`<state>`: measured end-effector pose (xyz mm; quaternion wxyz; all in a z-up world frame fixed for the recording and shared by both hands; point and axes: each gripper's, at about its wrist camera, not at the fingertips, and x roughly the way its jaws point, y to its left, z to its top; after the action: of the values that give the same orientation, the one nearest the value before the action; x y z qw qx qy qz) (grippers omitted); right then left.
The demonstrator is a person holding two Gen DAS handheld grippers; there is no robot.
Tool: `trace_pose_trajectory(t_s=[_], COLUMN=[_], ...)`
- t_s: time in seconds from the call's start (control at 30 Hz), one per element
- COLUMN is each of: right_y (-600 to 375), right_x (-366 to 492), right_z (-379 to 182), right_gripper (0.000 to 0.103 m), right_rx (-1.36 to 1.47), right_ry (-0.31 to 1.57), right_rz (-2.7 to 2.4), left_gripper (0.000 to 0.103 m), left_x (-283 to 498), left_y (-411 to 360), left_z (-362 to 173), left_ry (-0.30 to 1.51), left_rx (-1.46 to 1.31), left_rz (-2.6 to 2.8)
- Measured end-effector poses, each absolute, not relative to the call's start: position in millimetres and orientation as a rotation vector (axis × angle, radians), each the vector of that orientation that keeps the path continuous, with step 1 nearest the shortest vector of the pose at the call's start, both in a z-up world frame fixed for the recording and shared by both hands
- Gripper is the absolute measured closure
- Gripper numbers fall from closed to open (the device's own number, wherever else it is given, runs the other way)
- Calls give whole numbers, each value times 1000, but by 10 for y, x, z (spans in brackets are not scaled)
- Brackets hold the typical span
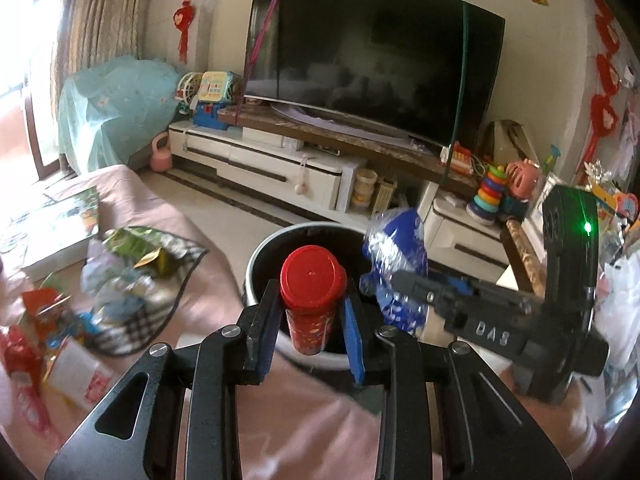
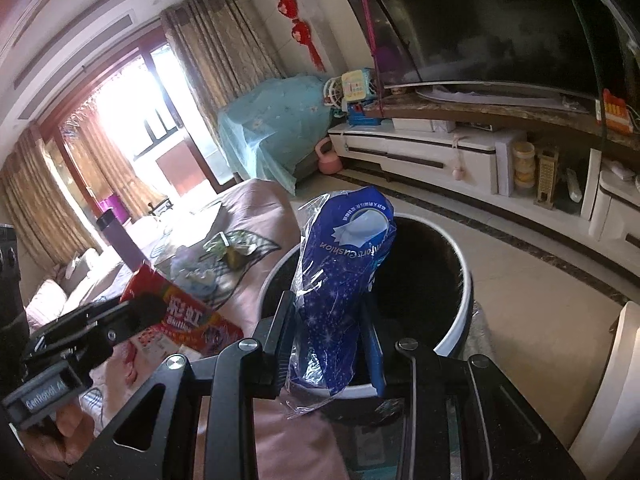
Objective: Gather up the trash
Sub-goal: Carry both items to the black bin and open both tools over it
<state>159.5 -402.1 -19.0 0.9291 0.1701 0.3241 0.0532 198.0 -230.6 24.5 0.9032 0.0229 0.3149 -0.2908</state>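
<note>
Living room, TV wall behind, pink-covered desk [image 1: 208, 300] under me with the bin [image 2: 464, 280] standing at its edge. Left gripper [image 1: 310, 308]: jaws clamped on a red canister [image 1: 312, 300], lid toward the camera, body hanging over the bin's mouth near the closer rim. Right gripper [image 2: 330, 340]: jaws pinched on a blue plastic wrapper [image 2: 344, 280], most of it standing free above the pads and leaning over the bin opening. Risks as I judge them: canister sits close to the near rim, so a release here may clip the edge and bounce back onto the desk or roll to the floor. Wrapper is light and slick; it may cling to a pad on release or drift outside the rim. Both grippers crowd the same opening, near each other, so dropping together invites a knock. More trash [image 1: 120, 280] lies on the desk to the left: wrappers, a red packet [image 2: 184, 312].
</note>
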Motion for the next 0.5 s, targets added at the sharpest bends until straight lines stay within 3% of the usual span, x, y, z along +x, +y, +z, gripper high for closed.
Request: trace_pose_trajectory(t_s=[0.47, 0.5], right_y=[-4261, -4261], right_x=[1848, 1858], right_z=[-379, -396], right_gripper=[69, 67], right_rx=[348, 345], right_ry=[731, 738], right_rz=[69, 68], left_gripper=[75, 71], left_x=[2320, 2323], left_y=[-2600, -2584], left_z=[-75, -90], left_ry=[739, 747], left_rx=[27, 27], left_rz=[-603, -598])
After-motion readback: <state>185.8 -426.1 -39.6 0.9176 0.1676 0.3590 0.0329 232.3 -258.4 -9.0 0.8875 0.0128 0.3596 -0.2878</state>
